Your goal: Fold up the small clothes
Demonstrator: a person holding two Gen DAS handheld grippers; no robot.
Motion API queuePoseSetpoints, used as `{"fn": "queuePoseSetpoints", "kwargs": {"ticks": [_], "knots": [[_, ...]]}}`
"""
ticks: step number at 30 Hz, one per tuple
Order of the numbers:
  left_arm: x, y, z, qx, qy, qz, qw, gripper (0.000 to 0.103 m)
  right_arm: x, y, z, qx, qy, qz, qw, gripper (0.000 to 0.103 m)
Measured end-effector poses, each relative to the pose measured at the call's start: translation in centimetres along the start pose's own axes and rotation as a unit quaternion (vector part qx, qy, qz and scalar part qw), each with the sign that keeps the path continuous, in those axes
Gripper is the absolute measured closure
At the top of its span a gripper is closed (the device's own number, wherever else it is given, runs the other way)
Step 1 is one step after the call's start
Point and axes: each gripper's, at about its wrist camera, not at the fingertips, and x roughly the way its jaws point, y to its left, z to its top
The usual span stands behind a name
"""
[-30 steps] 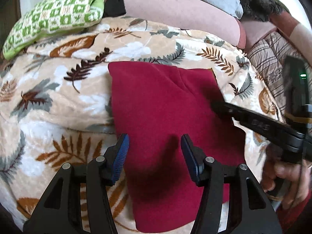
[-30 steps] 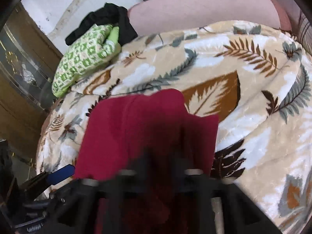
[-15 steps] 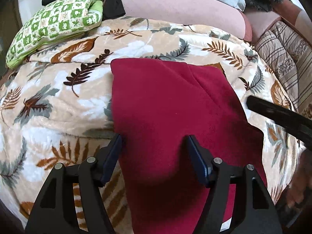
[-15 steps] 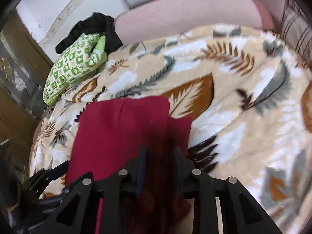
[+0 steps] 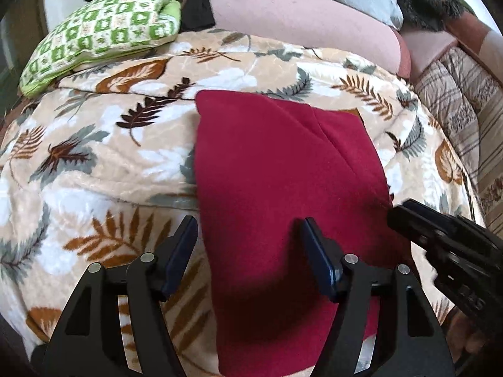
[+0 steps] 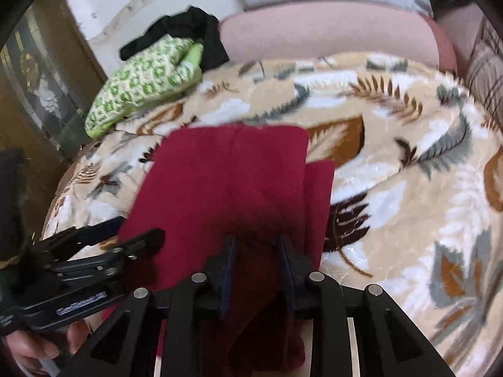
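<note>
Your left gripper (image 5: 248,235) stands wide apart, empty, over the red garment (image 5: 283,169). Your right gripper (image 6: 256,251) is partly closed, with red cloth bunched between its fingers.

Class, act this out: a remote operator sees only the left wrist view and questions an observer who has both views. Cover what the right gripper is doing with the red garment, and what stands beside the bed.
Operator: The right gripper reaches the red garment at its edge. Are its fingers gripping?
Observer: Yes. In the right wrist view, its fingers are close together with red cloth bunched between them.
Operator: What is to the left, past the green pillow?
Observer: A brown cabinet with a glass panel stands there.
</note>
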Motion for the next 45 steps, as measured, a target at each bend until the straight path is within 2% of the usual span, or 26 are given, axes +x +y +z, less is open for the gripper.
{"fn": "queuePoseSetpoints", "kwargs": {"ticks": [3,5,6,10,21,35,45], "knots": [[-1.1,0.0,-0.2,-0.005,-0.018,-0.002,0.9998,0.036,-1.8,0.9,-0.2,-0.006,-0.017,-0.007,1.000,0.075],[-2.0,-0.3,-0.5,0.001,-0.034,0.007,0.9994,0.036,-2.4,1.4,-0.5,-0.011,-0.028,-0.014,0.999,0.059],[-2.4,-0.5,-0.6,0.007,-0.040,0.010,0.9991,0.036,-2.7,1.8,-0.8,-0.013,-0.034,-0.019,0.999,0.056],[-3.8,-0.9,-0.9,0.022,-0.060,0.023,0.9977,0.036,-3.1,2.6,-1.7,-0.014,-0.038,-0.032,0.999,0.055],[-6.6,0.2,-1.6,-0.004,-0.096,0.026,0.9950,0.035,-5.3,2.9,-2.3,-0.007,-0.057,-0.055,0.997,0.053],[-8.3,0.6,-1.9,-0.004,-0.108,0.028,0.9938,0.035,-6.2,3.3,-2.1,0.001,-0.059,-0.056,0.997,0.042],[-8.5,0.6,-2.0,-0.004,-0.112,0.032,0.9931,0.035,-6.1,3.6,-1.9,-0.006,-0.058,-0.058,0.997,0.041]]}}
